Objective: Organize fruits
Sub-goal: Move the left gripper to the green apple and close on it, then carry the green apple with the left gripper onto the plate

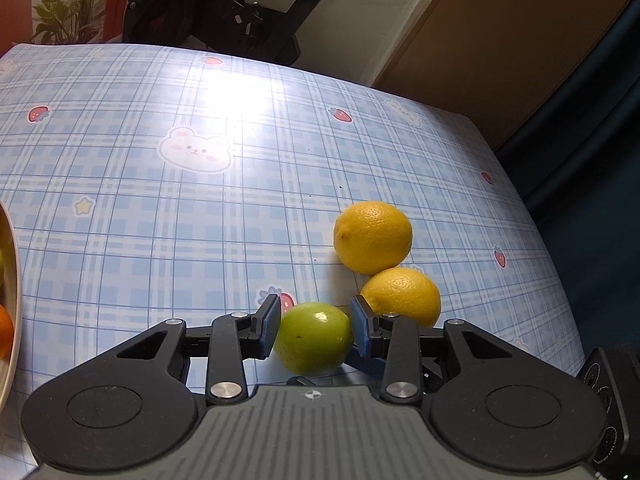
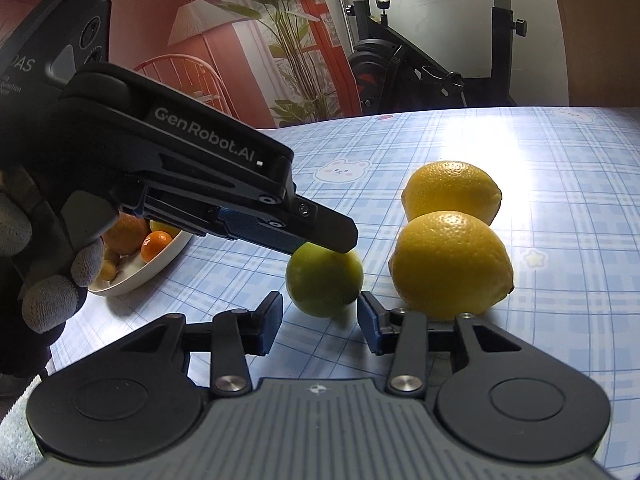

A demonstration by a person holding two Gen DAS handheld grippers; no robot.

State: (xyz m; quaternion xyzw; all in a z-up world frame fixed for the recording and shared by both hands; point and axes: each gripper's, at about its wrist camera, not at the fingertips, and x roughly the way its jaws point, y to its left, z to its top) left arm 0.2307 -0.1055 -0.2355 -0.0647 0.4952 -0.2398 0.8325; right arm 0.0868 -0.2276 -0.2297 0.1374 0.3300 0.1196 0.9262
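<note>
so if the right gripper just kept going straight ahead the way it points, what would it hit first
Probably the round green lime, which sits just ahead of the right gripper in line with the gap between its open jaws. The left gripper already clamps it from above, so depth is hard to judge.

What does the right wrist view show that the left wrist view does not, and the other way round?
Only the right wrist view shows the left gripper from outside, a gloved hand holding it, the fruits inside the white bowl, and the right gripper, its jaws empty just short of the green lime.

Only the left wrist view shows both blue pads pressing on the lime's sides.

Both show the lime, the two lemons, the checked blue tablecloth and the exercise bike.
</note>
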